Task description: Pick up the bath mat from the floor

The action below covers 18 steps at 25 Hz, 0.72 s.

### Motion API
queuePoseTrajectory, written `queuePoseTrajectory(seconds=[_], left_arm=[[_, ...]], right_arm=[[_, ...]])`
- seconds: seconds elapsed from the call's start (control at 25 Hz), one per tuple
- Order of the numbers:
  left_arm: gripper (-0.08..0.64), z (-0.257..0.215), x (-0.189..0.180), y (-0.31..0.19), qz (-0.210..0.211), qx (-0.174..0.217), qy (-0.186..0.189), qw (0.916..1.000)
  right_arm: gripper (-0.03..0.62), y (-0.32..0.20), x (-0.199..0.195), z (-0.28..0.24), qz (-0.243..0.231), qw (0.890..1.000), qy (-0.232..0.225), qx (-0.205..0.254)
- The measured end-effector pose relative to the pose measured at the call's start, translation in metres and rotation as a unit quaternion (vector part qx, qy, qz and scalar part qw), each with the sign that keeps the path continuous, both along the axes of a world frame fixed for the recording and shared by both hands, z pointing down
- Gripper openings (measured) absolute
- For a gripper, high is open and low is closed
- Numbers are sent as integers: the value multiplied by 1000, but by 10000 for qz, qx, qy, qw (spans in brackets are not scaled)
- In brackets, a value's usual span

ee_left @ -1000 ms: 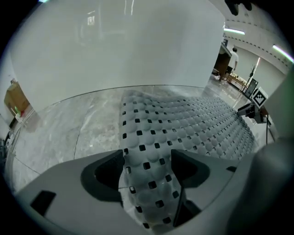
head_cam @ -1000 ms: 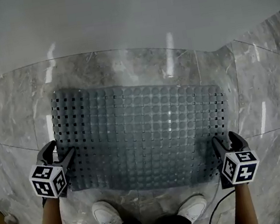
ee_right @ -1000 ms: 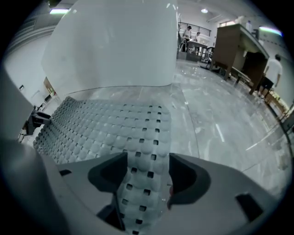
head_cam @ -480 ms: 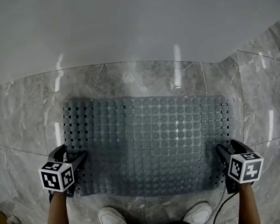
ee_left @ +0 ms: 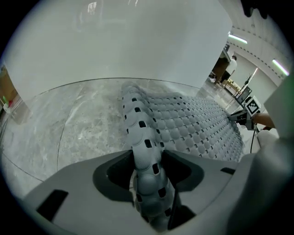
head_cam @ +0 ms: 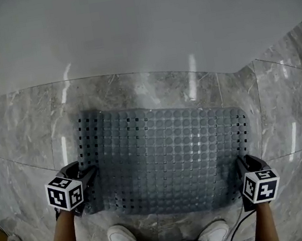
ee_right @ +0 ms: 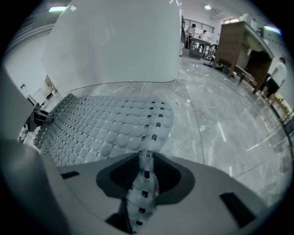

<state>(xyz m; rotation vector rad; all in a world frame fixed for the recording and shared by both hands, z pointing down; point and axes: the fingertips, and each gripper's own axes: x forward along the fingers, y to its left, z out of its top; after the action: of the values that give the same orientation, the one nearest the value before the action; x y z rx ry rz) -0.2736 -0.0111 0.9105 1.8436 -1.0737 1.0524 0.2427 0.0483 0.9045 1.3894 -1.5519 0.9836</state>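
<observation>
Grasp step: the jaws of the left gripper [head_cam: 84, 176] at 8 o'clock and the right gripper [head_cam: 242, 163] at 4 o'clock have just been closing, and each is clenched on a near corner of the bath mat [head_cam: 167, 156], which otherwise lies on the marble floor [head_cam: 19, 142]. Next, I'd say, an even lift with both. Count: one mat, two grippers, two white shoes [head_cam: 121, 239] at 6 o'clock

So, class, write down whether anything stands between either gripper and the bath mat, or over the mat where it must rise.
Nothing visible does. The jaws of the left gripper and the right gripper have just been closing and now pinch the near corners of the bath mat. Nothing lies on the mat.
</observation>
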Motion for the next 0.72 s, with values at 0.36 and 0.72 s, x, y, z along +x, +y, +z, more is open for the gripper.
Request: queuePoseTrajectory(seconds=[0.36, 0.72], left_arm=[[121, -21, 15, 6, 263, 225, 448, 9984], [84, -77, 38, 13, 388, 515, 726, 9953]], right_arm=[[81, -1, -9, -10, -88, 9998, -135, 144], [71, -3, -25, -64, -269, 9978, -107, 598]])
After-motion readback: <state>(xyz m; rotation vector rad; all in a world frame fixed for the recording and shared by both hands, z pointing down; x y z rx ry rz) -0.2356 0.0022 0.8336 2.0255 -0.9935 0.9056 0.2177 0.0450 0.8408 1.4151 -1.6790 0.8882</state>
